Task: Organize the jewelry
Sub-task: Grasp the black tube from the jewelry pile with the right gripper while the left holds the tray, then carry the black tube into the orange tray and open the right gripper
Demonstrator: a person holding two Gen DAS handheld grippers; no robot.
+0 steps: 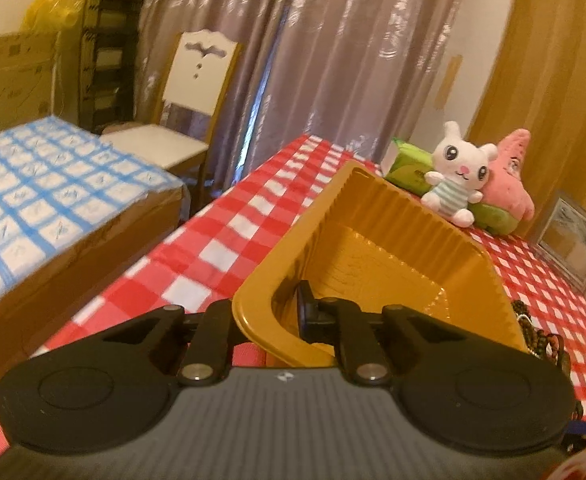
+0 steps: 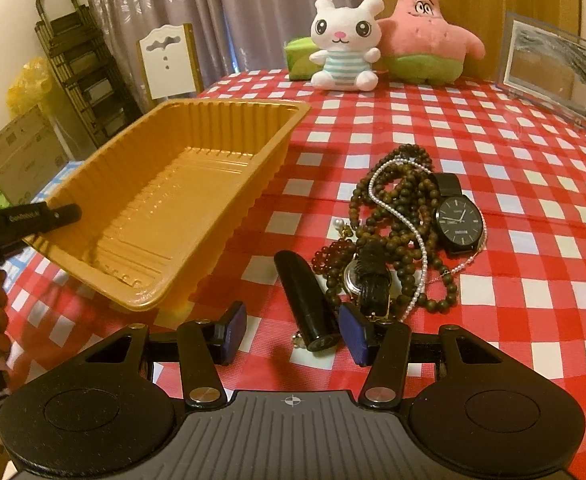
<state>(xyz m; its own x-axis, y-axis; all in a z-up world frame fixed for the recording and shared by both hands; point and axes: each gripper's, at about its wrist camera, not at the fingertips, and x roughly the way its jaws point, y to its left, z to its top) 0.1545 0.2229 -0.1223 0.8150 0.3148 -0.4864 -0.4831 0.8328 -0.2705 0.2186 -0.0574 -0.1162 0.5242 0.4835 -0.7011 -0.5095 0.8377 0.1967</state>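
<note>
Gripping the near corner wall of the gold tray (image 2: 181, 200), your left gripper (image 1: 269, 320) has one finger inside the tray and the other outside, pinched narrow on the rim. From the right wrist view you can see the tray tipped up on that side, its held corner raised off the red-and-white checked tablecloth (image 2: 513, 280) while the opposite long edge is down near the cloth. The tray's floor is bare gold plastic.

Your right gripper (image 2: 293, 332) hovers low over the cloth with its fingers about halfway apart and nothing pressed between them. A black tube (image 2: 305, 300) lies on the cloth just right of the tray, its near end reaching in between your blue pads (image 2: 357, 336), close to the right-hand pad; whether it touches that pad you cannot tell.

Beyond the tube, farther right of the tray, sits the jewelry heap: dark wooden bead strands (image 2: 405, 216) tangled with a thin pearl chain (image 2: 397, 208), a small cluster of red beads (image 2: 333, 252), a watch with a black strap (image 2: 373, 276) and a black-faced wristwatch (image 2: 459, 220) on the heap's right edge. All of it is on the cloth, outside the tray.

Behind the tray, at the table's far end, a white plush bunny (image 2: 345, 40) leans beside a pink starfish plush (image 2: 425, 28), with a framed picture (image 2: 549, 68) to their right.
</note>
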